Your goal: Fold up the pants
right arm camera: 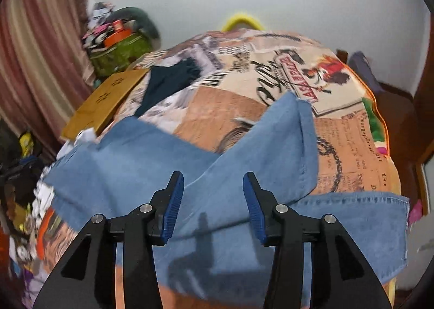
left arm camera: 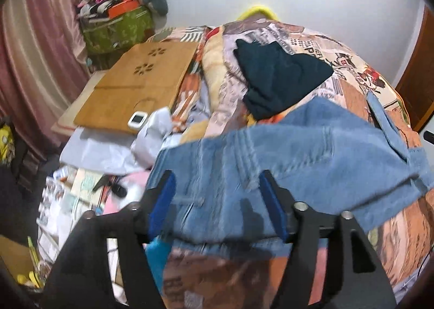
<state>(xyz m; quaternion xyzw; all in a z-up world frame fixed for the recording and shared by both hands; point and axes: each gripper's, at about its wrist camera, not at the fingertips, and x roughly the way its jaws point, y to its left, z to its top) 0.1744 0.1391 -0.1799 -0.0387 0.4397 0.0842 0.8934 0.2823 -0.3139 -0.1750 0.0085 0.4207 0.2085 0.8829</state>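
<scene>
Light-blue denim pants (right arm camera: pixel 190 173) lie spread on your patterned bedspread (right arm camera: pixel 230 108), both left gripper (left arm camera: pixel 215 178) and right gripper (right arm camera: pixel 213 181) agape and empty, so pinching an edge comes next.

Patchwork-print bedspread (right arm camera: pixel 233 108), dark folded garment (left arm camera: pixel 279 78), wooden lap tray (left arm camera: pixel 141 83), pink curtain (left arm camera: pixel 32 45)

Right gripper (right arm camera: pixel 213 181), jaws apart, hovers over blue jeans (right arm camera: pixel 168 162) on patterned bedspread (right arm camera: pixel 230 108).

A white wall (left arm camera: pixel 339 5) backs the bed (right arm camera: pixel 230 108); pink curtains (left arm camera: pixel 35 45) hang left, beside a wooden board (left arm camera: pixel 141 83).
</scene>
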